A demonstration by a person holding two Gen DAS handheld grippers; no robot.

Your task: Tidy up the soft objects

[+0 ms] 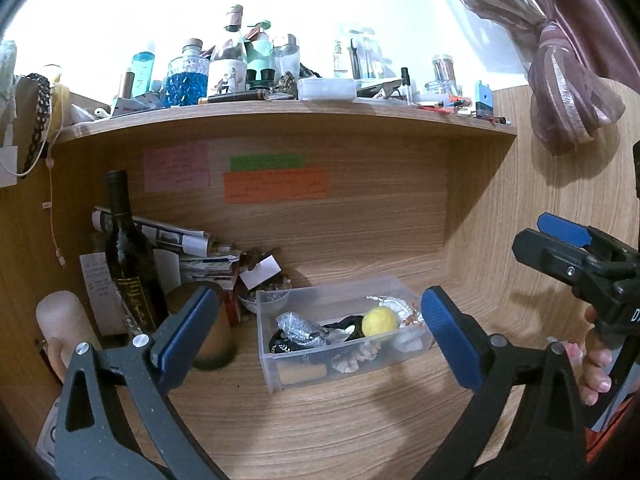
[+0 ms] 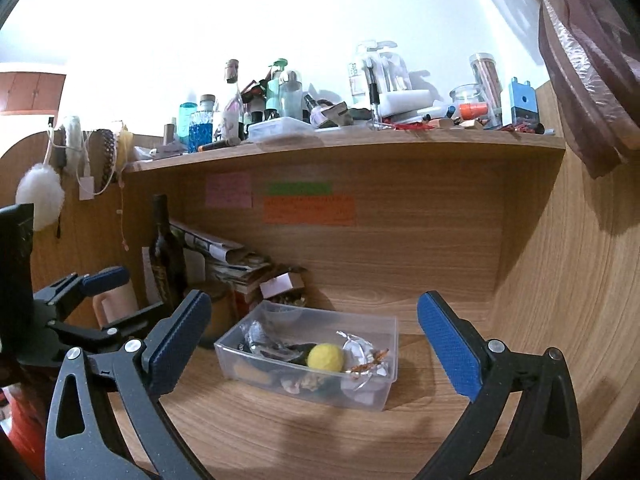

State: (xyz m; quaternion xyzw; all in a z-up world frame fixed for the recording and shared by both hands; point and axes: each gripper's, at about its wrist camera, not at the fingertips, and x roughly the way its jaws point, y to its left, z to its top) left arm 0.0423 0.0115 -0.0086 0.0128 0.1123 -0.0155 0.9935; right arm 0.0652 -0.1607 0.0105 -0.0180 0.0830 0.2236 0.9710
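A wooden desk recess holds a clear bin at twelve o'clock, with the yellow ball inside it. Left gripper and right gripper hover spread and empty, seemingly lined up to reach in.

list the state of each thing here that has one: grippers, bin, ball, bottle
left gripper: open, empty, above the desk
right gripper: open, empty
bin: clear, no lid, upright on the desk, part filled
yellow ball: inside the bin, on top of the other items
dark bottle: upright, at the back left
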